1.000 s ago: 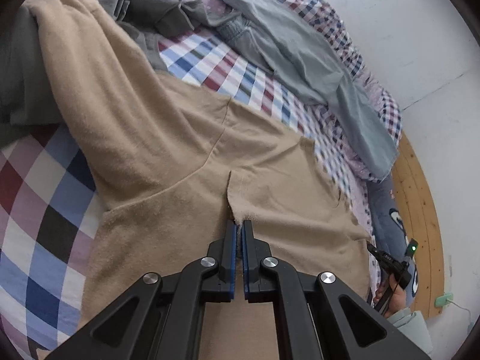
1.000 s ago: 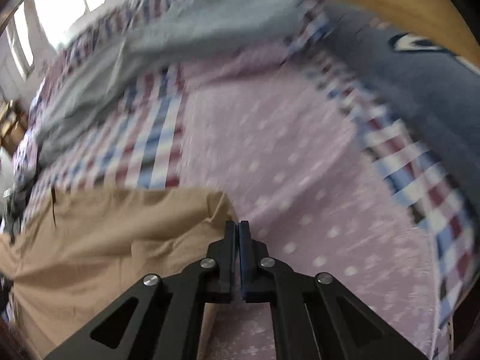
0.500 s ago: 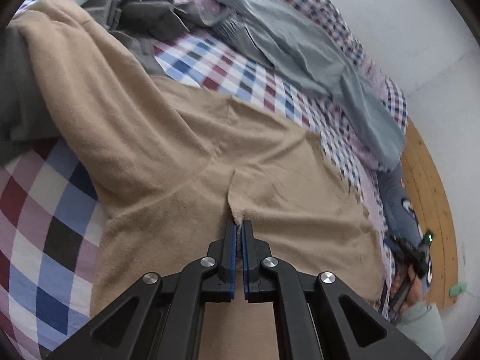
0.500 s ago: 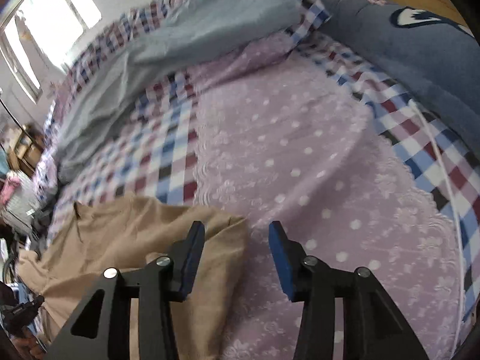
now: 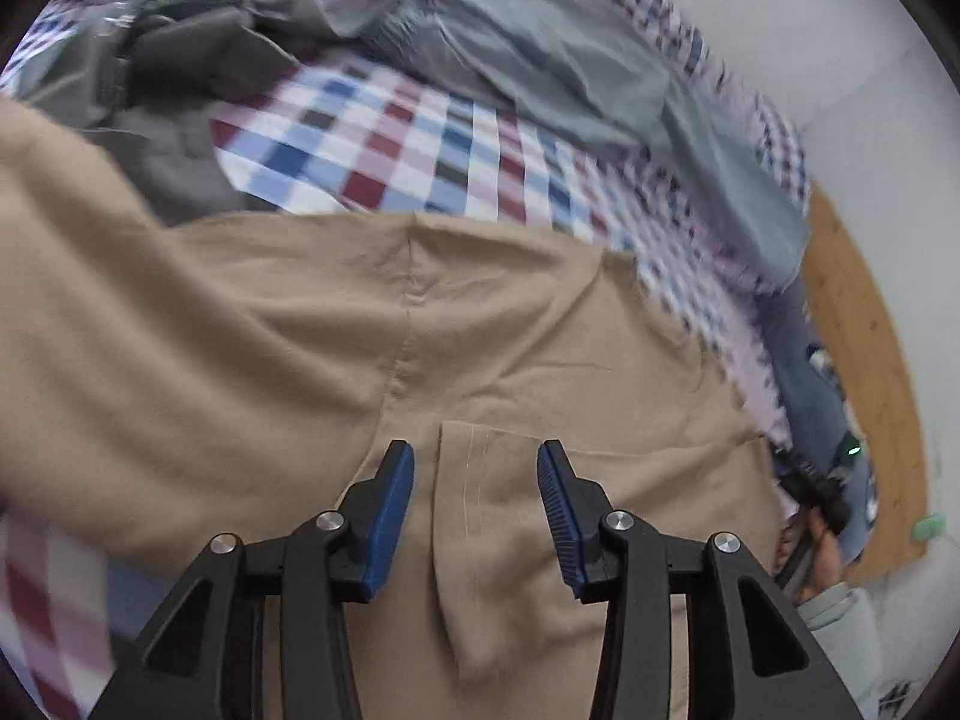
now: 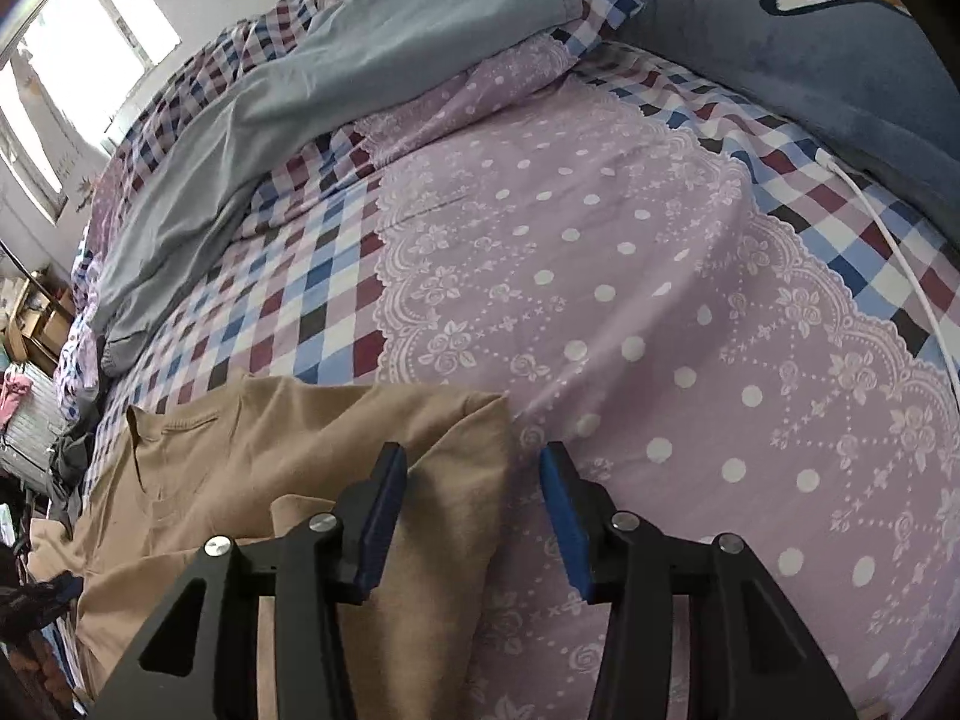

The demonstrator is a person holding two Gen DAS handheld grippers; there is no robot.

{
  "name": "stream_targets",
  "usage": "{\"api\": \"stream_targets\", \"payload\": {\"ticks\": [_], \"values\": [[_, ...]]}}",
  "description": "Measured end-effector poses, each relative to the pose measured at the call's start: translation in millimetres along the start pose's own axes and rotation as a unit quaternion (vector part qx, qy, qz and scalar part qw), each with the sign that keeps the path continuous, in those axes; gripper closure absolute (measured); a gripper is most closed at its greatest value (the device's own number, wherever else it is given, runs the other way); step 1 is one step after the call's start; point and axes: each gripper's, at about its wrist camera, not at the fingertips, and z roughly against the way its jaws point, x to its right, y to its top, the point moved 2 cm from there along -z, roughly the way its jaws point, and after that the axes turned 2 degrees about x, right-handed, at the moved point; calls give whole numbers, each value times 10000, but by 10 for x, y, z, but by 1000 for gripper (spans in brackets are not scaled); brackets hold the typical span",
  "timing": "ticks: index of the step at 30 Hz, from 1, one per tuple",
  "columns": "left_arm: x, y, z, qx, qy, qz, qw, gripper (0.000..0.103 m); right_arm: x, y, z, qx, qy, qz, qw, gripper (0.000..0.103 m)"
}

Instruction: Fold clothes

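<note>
- The tan trousers (image 5: 336, 324) lie spread on the bed, their long axis running across the left wrist view, from the upper left edge toward the right.
- A centre seam runs from the trousers' far edge toward the left claw (image 5: 474, 474); a flap with pale stitching lies flat between the blue pads.
- The left claw stands apart, empty, just above the tan cloth; whether it touches cannot be told.
- The right claw (image 6: 471, 480) is also spread wide, gripping nothing; a folded corner of the trousers (image 6: 336, 450) sits between and below its pads (image 6: 384, 516).
- The tan fabric looks soft and matte, brushed, with shallow creases; in the right view a slit pocket shows near its far edge.
- The bedsheet (image 5: 420, 144) is checked in blue, maroon and white; only the right wrist view shows its lilac panel (image 6: 660, 312) with white dots and a lace-like rose border.
- A long grey garment (image 5: 570, 60) lies beyond the trousers, smooth and thin; a darker grey-green crumpled garment (image 5: 180, 54) shows only in the left view.
- A blue plush pillow (image 6: 810, 42) sits at the bed's end, with a thin white cable (image 6: 900, 258) beside it.
- The left view catches the other tool and a hand (image 5: 822, 558) at far right, against a wooden board (image 5: 864, 324).
- A bright window (image 6: 78, 84) appears only in the right view.
</note>
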Motion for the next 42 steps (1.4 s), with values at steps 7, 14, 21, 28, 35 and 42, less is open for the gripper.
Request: {"api": "stream_targets", "payload": {"ticks": [7, 14, 21, 28, 35, 42], "values": [[102, 64, -203, 113, 358, -269, 9989, 99, -20, -33, -2, 151, 123, 78, 9998, 54], [72, 151, -160, 433, 410, -203, 9980, 100, -102, -29, -8, 190, 44, 338, 9992, 98], [10, 276, 78, 1133, 405, 28, 9927, 101, -17, 27, 196, 713, -162, 132, 9972, 99], [-51, 301, 166, 1484, 580, 183, 9871, 101, 59, 77, 234, 860, -391, -60, 9955, 100], [-193, 247, -25, 1205, 832, 270, 9889, 101, 200, 89, 212, 706, -253, -409, 9963, 98], [-204, 223, -21, 1017, 829, 298, 9909, 87, 223, 64, 162, 485, 49, -566, 9972, 61]]}}
